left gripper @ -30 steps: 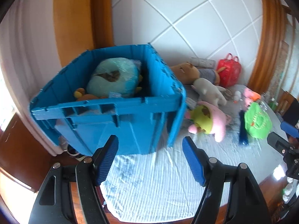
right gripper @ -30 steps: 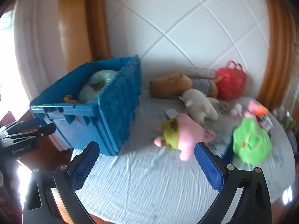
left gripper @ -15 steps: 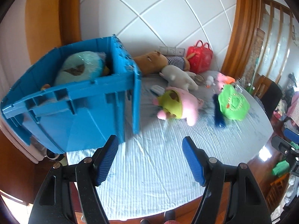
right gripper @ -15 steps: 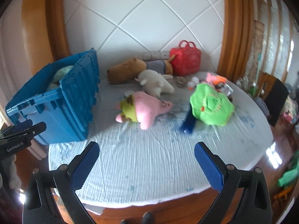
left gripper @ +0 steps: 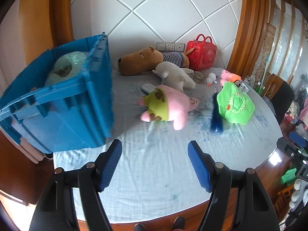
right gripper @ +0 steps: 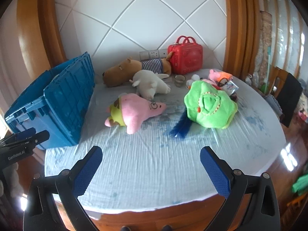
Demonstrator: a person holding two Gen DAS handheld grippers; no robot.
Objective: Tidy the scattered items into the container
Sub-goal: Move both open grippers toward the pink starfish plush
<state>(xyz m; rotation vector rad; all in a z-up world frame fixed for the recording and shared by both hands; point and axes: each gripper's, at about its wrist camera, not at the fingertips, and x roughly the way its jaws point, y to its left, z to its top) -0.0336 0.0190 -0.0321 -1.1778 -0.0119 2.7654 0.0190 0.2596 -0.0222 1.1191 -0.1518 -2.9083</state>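
Observation:
A blue crate (left gripper: 63,104) (right gripper: 57,100) stands at the table's left end with a pale green plush (left gripper: 65,67) inside. On the cloth lie a pink star plush (left gripper: 167,105) (right gripper: 134,109), a green plush (left gripper: 234,104) (right gripper: 209,104) with a blue tail, a white plush (left gripper: 177,75) (right gripper: 150,82) and a brown plush (left gripper: 146,61) (right gripper: 130,69) in a striped shirt. My left gripper (left gripper: 155,152) hangs open and empty over bare cloth, in front of the crate's corner. My right gripper (right gripper: 151,157) is open and empty too, short of the pink and green plush.
A red toy case (left gripper: 202,53) (right gripper: 184,57), a small cup (right gripper: 180,79) and small toys (right gripper: 219,77) sit at the back by the wall. The round table's wooden rim (right gripper: 192,217) runs along the near edge. Chairs (left gripper: 279,96) stand at the right.
Both views have swung right, away from the crate toward the scattered plush. Both grippers stayed open with nothing in them.

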